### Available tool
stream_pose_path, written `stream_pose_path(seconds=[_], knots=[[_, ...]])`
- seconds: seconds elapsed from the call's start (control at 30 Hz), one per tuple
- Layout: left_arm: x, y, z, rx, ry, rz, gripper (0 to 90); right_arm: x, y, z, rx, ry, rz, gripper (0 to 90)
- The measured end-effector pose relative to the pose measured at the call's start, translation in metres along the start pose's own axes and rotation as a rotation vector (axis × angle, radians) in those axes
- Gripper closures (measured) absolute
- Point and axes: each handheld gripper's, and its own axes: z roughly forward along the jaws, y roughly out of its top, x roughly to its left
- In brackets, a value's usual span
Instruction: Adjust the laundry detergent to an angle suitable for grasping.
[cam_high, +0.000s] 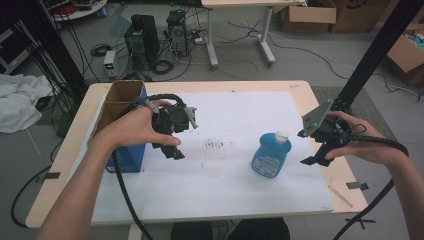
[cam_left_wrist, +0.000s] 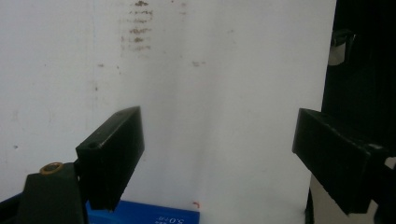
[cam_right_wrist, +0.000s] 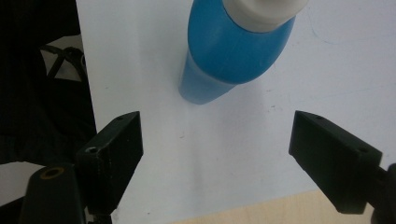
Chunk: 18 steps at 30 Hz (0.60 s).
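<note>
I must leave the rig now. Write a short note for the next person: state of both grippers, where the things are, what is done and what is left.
Left gripper: open, nothing between its jaws, held above the white sheet beside the open blue carton.
Right gripper: open, holds nothing, at the table's right edge, aimed toward the blue bottle.
Things: the bottle stands upright on the sheet, white cap on, apart from both grippers. The carton stands at the table's left side.
Done: nothing gripped so far.
Left: probably close in with the right gripper and take the bottle.
</note>
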Motion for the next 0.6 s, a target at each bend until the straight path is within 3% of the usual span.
stream_pose_path(seconds=[0.6], knots=[[-0.0082,0.0015,-0.0028,0.005,0.005,-0.002,17.3,0.0067,-0.0029,-0.0053,0.001,-0.012,0.007,17.6]])
